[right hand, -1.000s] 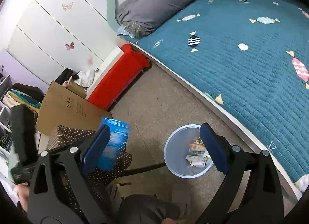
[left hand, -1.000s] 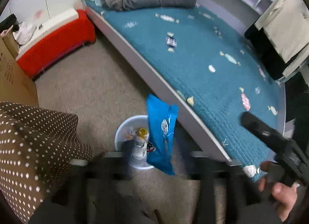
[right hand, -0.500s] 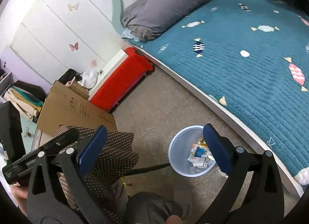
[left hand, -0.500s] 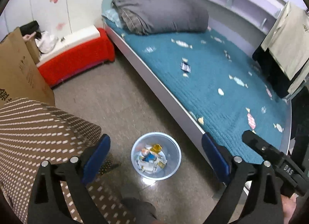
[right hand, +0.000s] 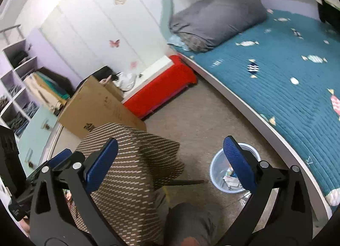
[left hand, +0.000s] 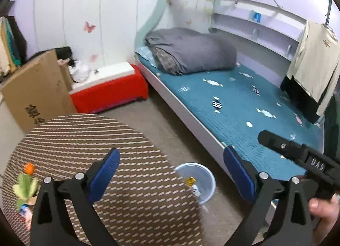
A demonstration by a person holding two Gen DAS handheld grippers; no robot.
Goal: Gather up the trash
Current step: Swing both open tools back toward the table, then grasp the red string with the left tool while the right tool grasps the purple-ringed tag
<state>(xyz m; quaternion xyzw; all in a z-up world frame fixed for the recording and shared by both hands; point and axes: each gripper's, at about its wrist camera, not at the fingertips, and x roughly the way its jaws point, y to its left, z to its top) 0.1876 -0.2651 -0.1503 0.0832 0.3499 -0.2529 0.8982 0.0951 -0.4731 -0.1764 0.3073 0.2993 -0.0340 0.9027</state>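
I have both tongs spread wide and neither grips anything. On my left wrist view the left tongs (left hand: pixel 171 173) gape, blue pads far apart: the left pad hangs over the round dotted surface (left hand: pixel 89 139), the right pad over the floor beside the bed (left hand: pixel 244 105). Nothing touches either pad. Between them, at about 5 o'clock from centre, sits the pale bin (left hand: pixel 201 173), on the floor just beside the surface's edge and near the bed frame, with trash in it, a yellow-capped item (left hand: pixel 190 180) showing at the rim of the surface. At 8 o'clock, on the surface, I see a few blurred bits: something green (left hand: pixel 25 186) with an orange top (left hand: pixel 29 167), and a small packet (left hand: pixel 26 214) below it. I cannot tell what they are.

On the right wrist view the right tongs (right hand: pixel 170 162) are equally wide and bare. Its right pad overlaps the bin (right hand: pixel 214 169) at 4 o'clock; wrappers (right hand: pixel 230 179) lie inside. The other gripper's body shows at 3 o'clock in the left view, held in a hand (left hand: pixel 323 209).
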